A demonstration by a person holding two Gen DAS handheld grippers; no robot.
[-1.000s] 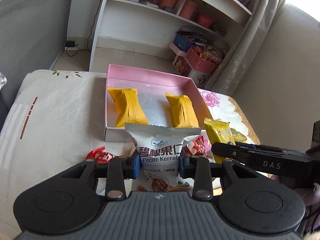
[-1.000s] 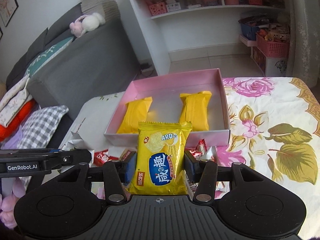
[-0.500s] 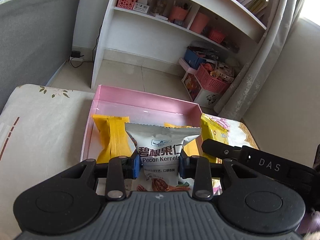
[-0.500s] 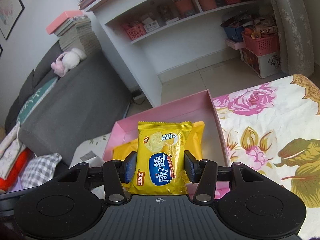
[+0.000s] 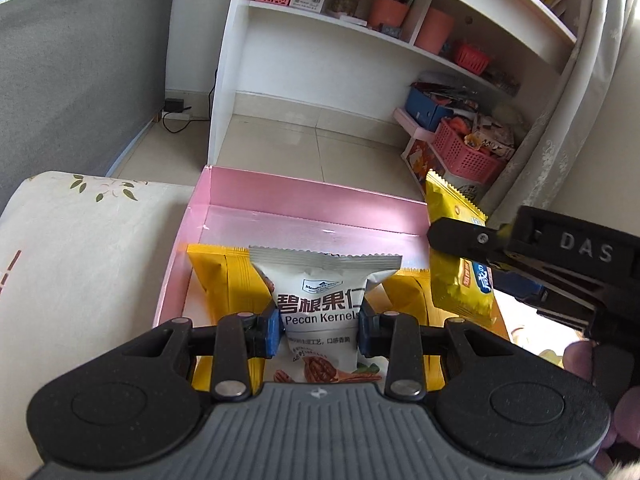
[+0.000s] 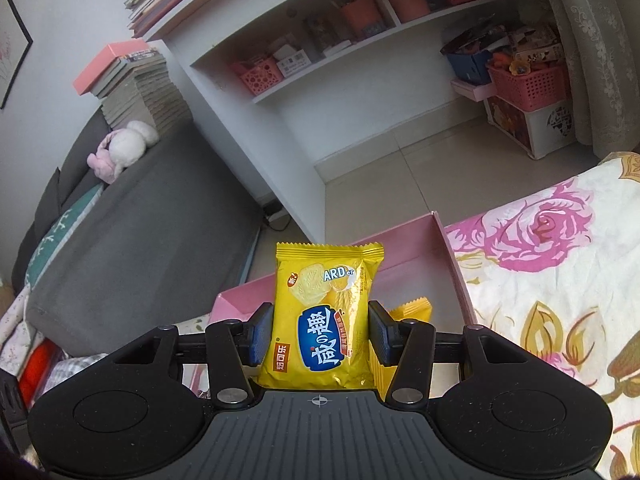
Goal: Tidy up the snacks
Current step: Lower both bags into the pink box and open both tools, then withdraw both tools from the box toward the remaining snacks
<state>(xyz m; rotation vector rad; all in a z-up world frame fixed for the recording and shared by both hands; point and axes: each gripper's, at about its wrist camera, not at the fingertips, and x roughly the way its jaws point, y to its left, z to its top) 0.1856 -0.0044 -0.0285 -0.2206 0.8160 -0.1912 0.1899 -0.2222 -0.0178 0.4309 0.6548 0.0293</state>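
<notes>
My left gripper [image 5: 318, 330] is shut on a white pecan kernel packet [image 5: 320, 296] and holds it above the near part of the pink box [image 5: 304, 200]. Two yellow packets [image 5: 228, 280] lie in the box, partly hidden behind the packet. My right gripper [image 6: 318, 334] is shut on a yellow cracker packet [image 6: 324, 316], held over the box's right side [image 6: 452, 256]. The right gripper and its cracker packet [image 5: 456, 264] also show at the right of the left wrist view. One yellow packet [image 6: 412, 310] peeks out behind the right fingers.
The box stands on a floral cloth-covered table [image 6: 560, 280]. Beyond the far table edge are tiled floor, a white shelf unit [image 5: 360, 40] and a pink basket [image 5: 468, 152]. A grey sofa [image 6: 140, 208] stands to the left.
Both grippers have moved forward and up over the pink box, each with its packet still held. The loose red candies on the table have dropped out of view.
</notes>
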